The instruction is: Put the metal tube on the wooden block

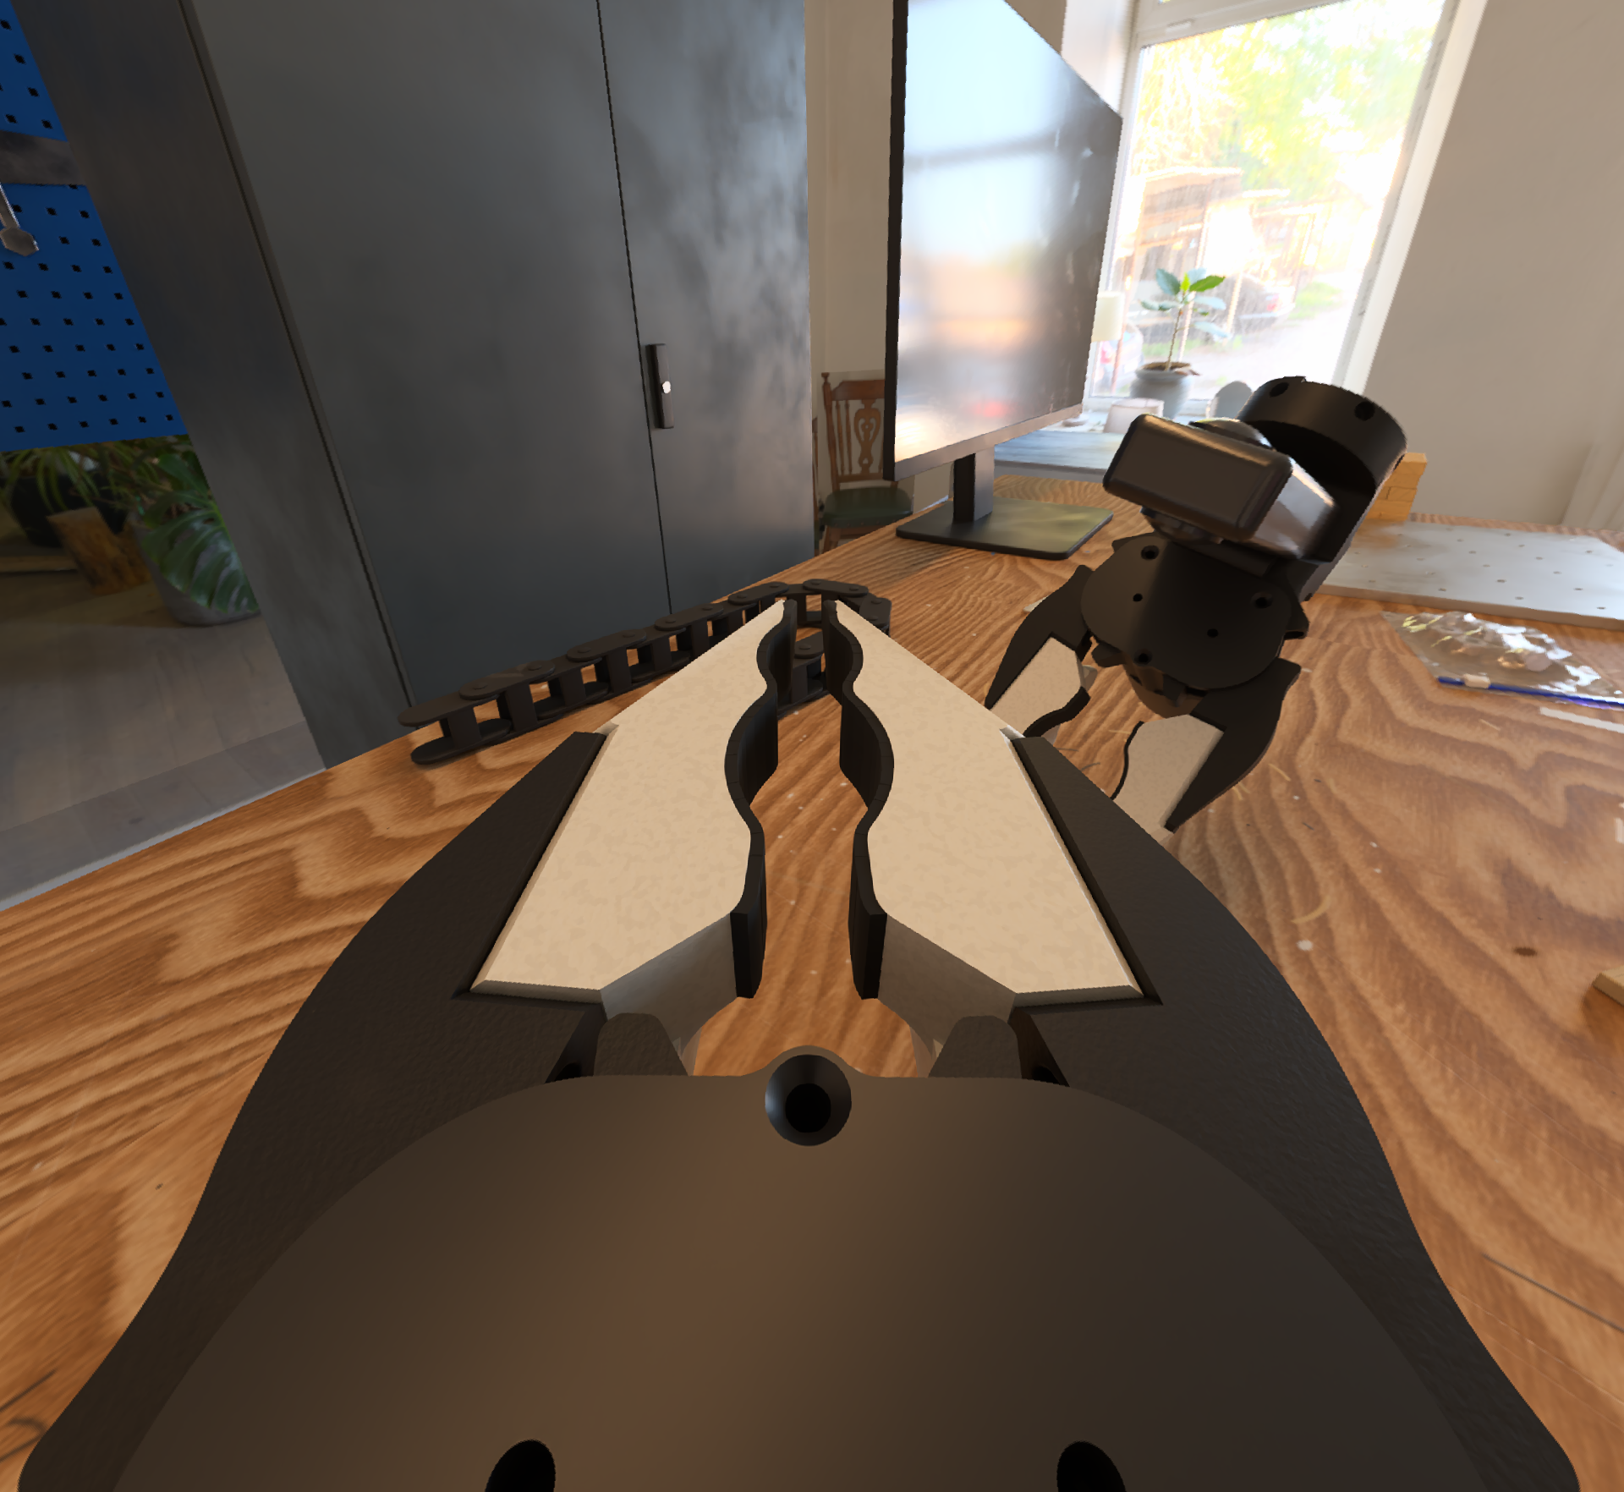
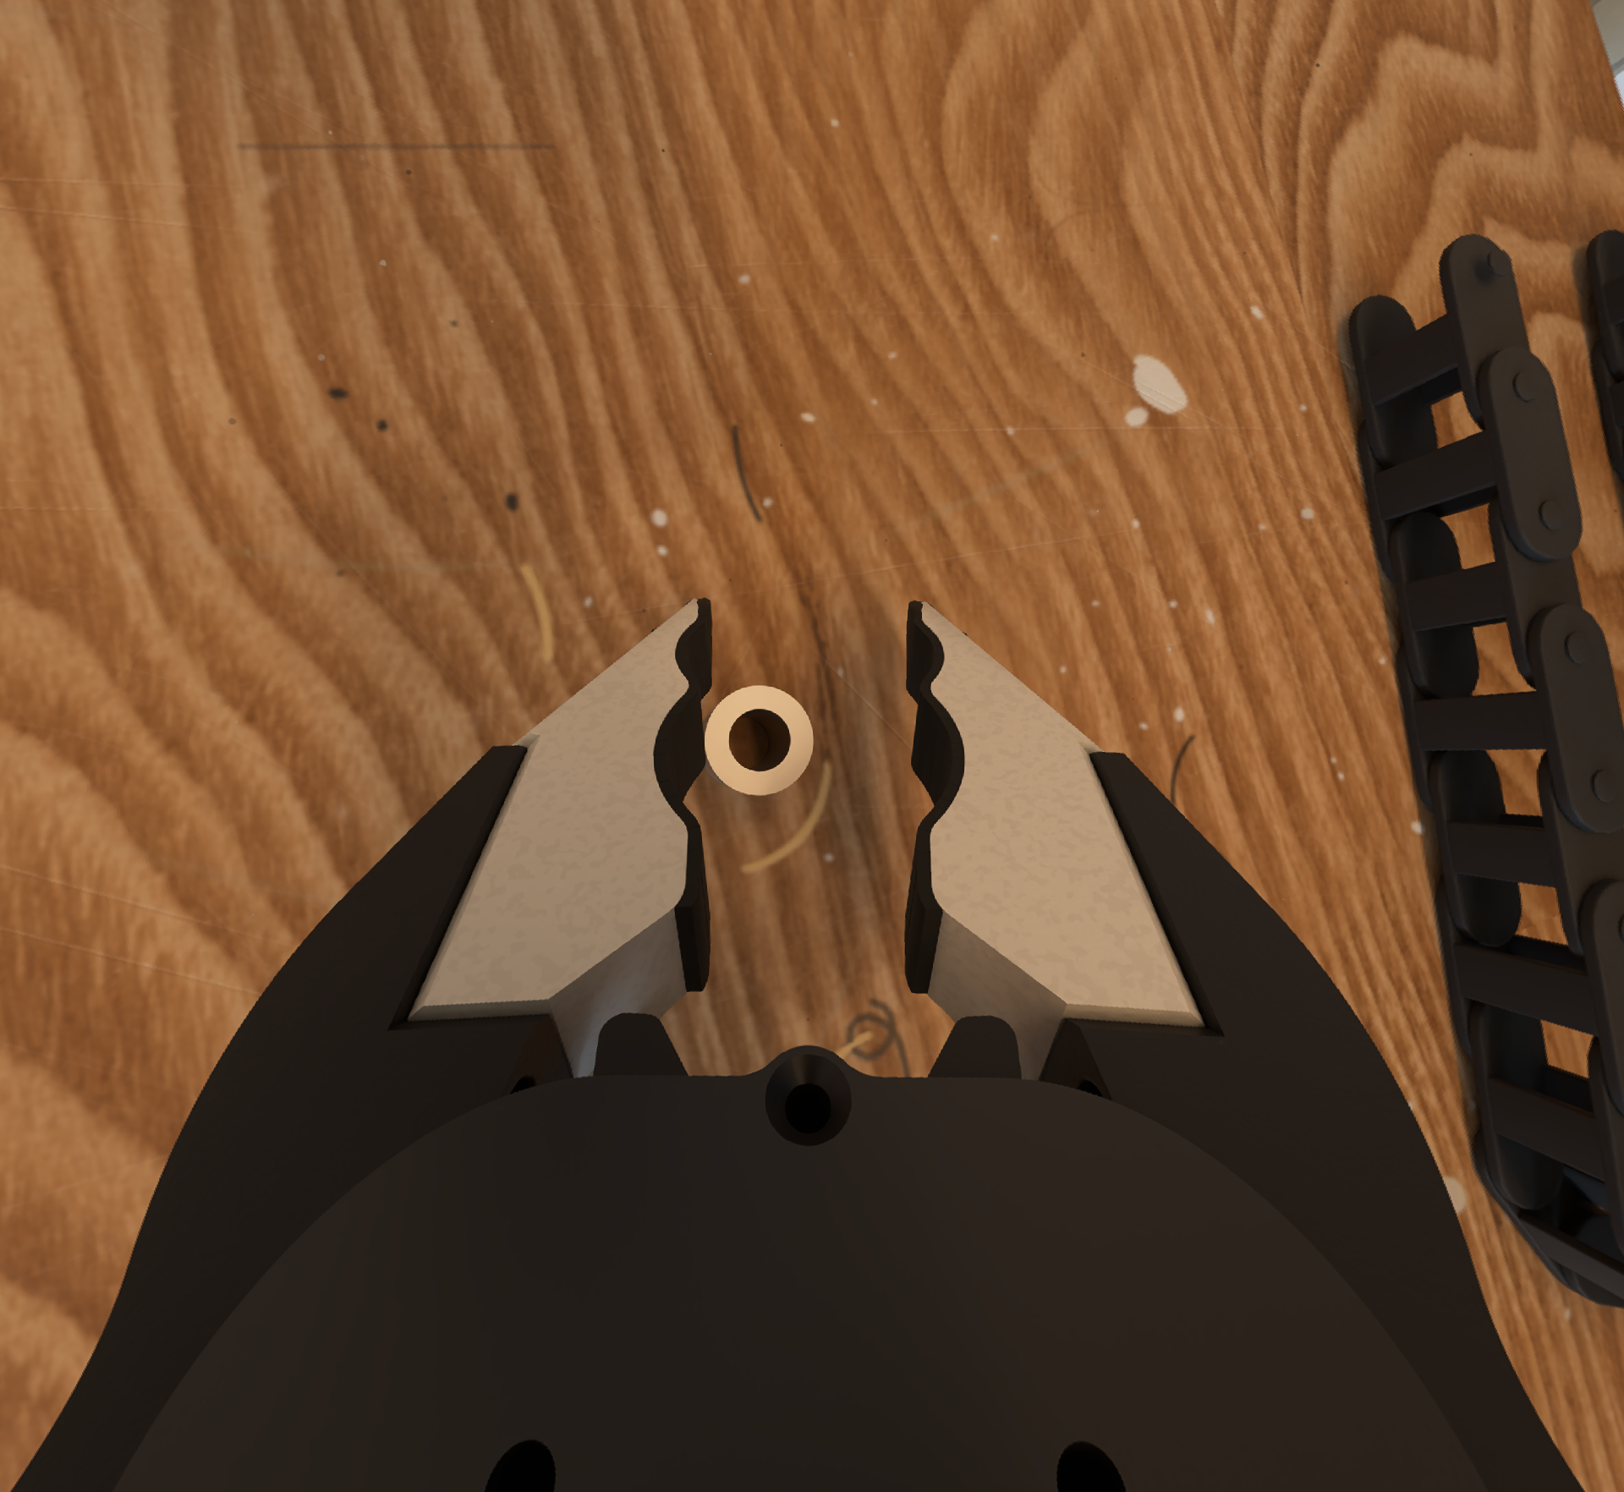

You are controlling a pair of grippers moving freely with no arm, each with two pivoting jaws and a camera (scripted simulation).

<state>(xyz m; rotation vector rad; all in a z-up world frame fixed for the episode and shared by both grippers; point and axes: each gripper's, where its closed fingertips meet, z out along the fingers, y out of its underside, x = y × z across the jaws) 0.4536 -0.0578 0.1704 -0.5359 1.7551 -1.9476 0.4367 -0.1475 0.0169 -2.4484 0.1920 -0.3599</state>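
The metal tube (image 2: 758, 740) is a short pale ring seen end-on, standing upright on the wooden table (image 2: 439, 307). My right gripper (image 2: 808, 615) points straight down over it and is open. The tube stands between its fingers, close against the left finger (image 2: 615, 817), with a wide gap to the right one. In the left wrist view the right gripper (image 1: 1103, 764) hangs over the table, and the tube cannot be made out there. My left gripper (image 1: 807, 608) is all but shut, empty, low over the table. A yellowish wooden block (image 1: 1399, 483) shows behind the right gripper.
A black cable chain (image 1: 615, 668) lies by the table's far edge and shows at the right of the right wrist view (image 2: 1494, 659). A monitor (image 1: 993, 219), a grey perforated plate (image 1: 1494, 571) and a plastic bag (image 1: 1494, 650) stand farther back. A grey cabinet (image 1: 483, 263) stands past the edge.
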